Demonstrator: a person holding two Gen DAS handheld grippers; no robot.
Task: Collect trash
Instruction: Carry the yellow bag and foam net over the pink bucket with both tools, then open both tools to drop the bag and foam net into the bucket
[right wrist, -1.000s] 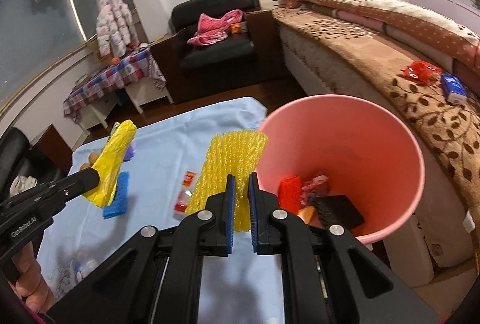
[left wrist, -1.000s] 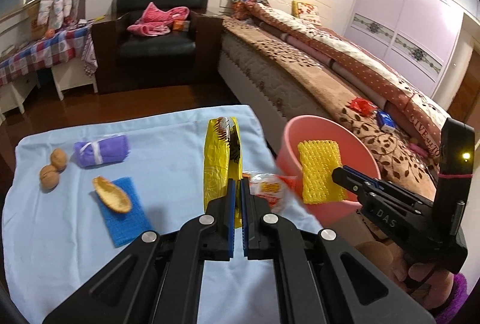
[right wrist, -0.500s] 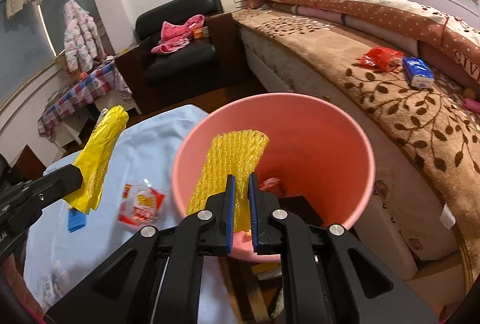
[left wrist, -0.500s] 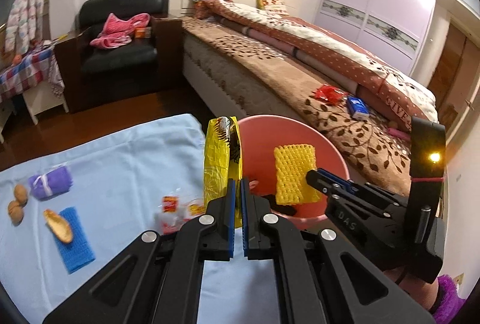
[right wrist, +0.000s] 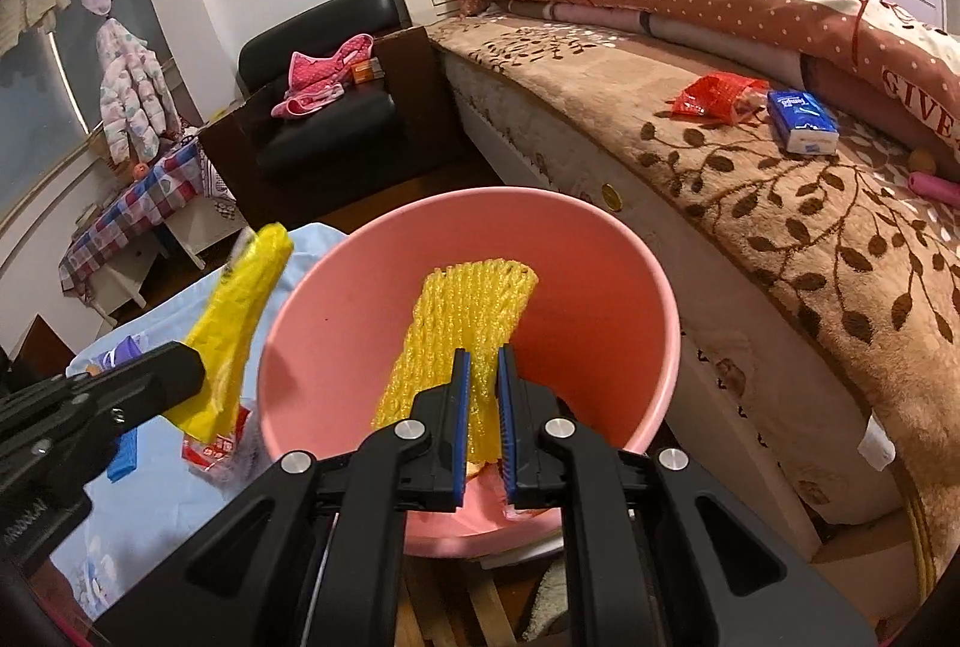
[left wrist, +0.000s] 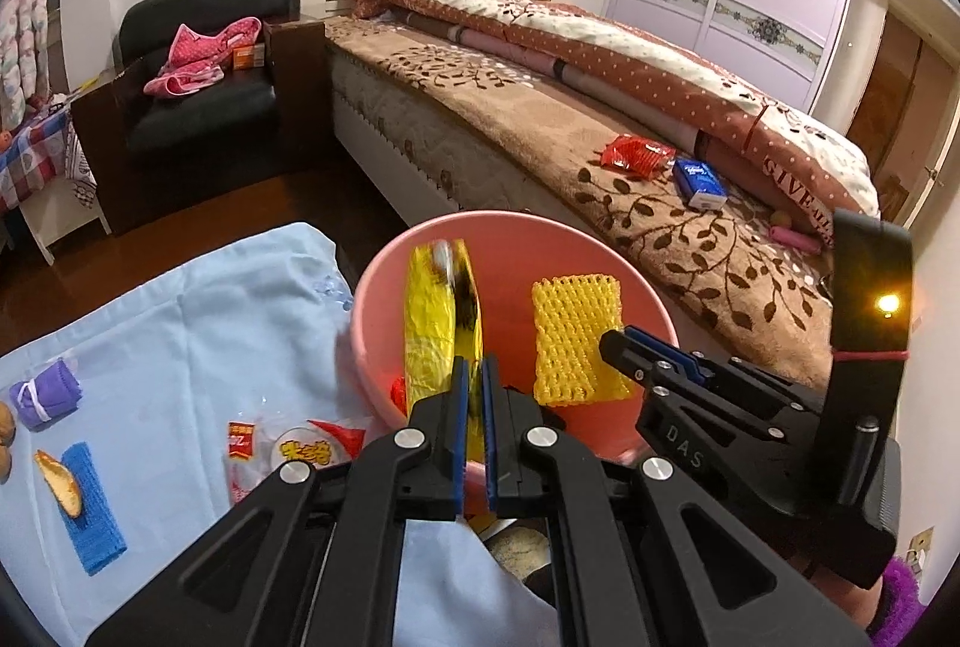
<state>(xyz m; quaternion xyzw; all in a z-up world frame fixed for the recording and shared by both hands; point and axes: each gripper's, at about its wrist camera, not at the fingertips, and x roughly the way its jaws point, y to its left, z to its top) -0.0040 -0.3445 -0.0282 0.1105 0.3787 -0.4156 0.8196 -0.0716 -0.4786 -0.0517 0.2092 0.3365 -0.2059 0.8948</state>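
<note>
The left gripper (left wrist: pixel 474 389) was clamped on a yellow foil wrapper (left wrist: pixel 441 314), the right gripper (right wrist: pixel 480 383) on a yellow foam fruit net (right wrist: pixel 465 329); both pieces hung over the pink bin (left wrist: pixel 600 251), the wrapper toward nine o'clock of its mouth, the net toward three. The drop-off step seemed in hand; next, each pair of fingers would need to part; a clear snack packet (left wrist: pixel 288 452) lay on the blue cloth (left wrist: pixel 180 335) at the bin's eight o'clock.

One pink bin (left wrist: pixel 372 323), two grippers, one yellow wrapper (left wrist: pixel 432 323), one foam net (left wrist: pixel 573 335)
</note>
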